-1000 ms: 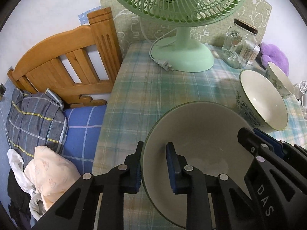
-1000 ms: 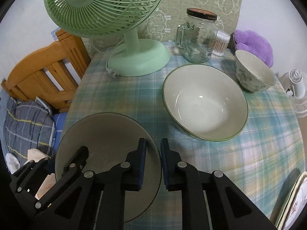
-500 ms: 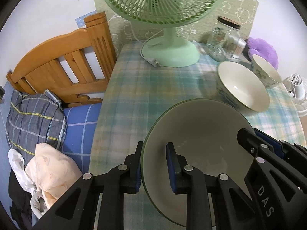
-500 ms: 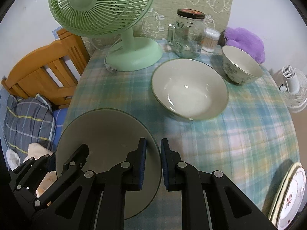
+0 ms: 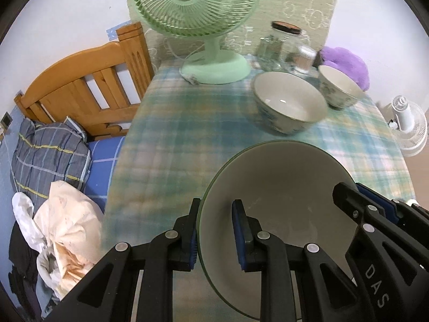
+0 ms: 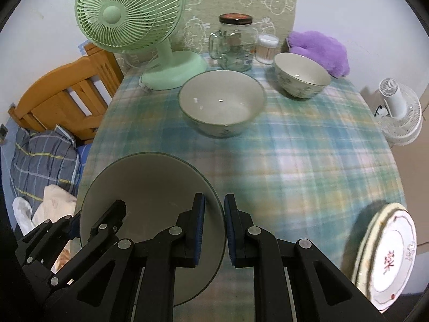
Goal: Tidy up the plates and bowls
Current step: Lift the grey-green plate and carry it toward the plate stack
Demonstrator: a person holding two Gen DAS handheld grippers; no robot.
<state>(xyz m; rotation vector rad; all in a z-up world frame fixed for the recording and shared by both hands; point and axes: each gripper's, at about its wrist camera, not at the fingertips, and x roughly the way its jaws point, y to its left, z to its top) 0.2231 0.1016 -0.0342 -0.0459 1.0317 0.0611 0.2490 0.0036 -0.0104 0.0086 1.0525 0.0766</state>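
Bowls and plates crowd a desk (image 6: 308, 155) draped in a blue-green plaid cloth, where a wide, shallow grey-green bowl (image 5: 281, 201) is carried between two hand-held grippers, above the desk's near left part. The left gripper (image 5: 215, 230) has its fingers clenched on the bowl's left rim, one pad outside the wall and one inside; the right gripper (image 6: 214, 230) grips the opposite rim the same way, rim between its blue pads. Each camera catches the other tool at the far side of the bowl.

Beyond it a deeper patterned bowl (image 6: 221, 102) stands near the middle of the desk, and a smaller patterned bowl (image 6: 301, 79) sits further back to the right, apart from it. A pale green desk fan (image 6: 128, 13) stands at the back left, its base close behind the deeper bowl. Beside it are a glass jar (image 6: 236, 45) with a dark lid and a small tub of cotton swabs (image 6: 265, 48), then a purple plush object (image 6: 319, 51) at the desk's back right.

Only the right wrist view shows a stack of plates (image 6: 386, 255) at the near right edge, the top one white with a red motif. Both views take in a wooden bed frame (image 5: 88, 80), rumpled bedding (image 5: 48, 155) and a small white fan (image 5: 407, 123) off the desk
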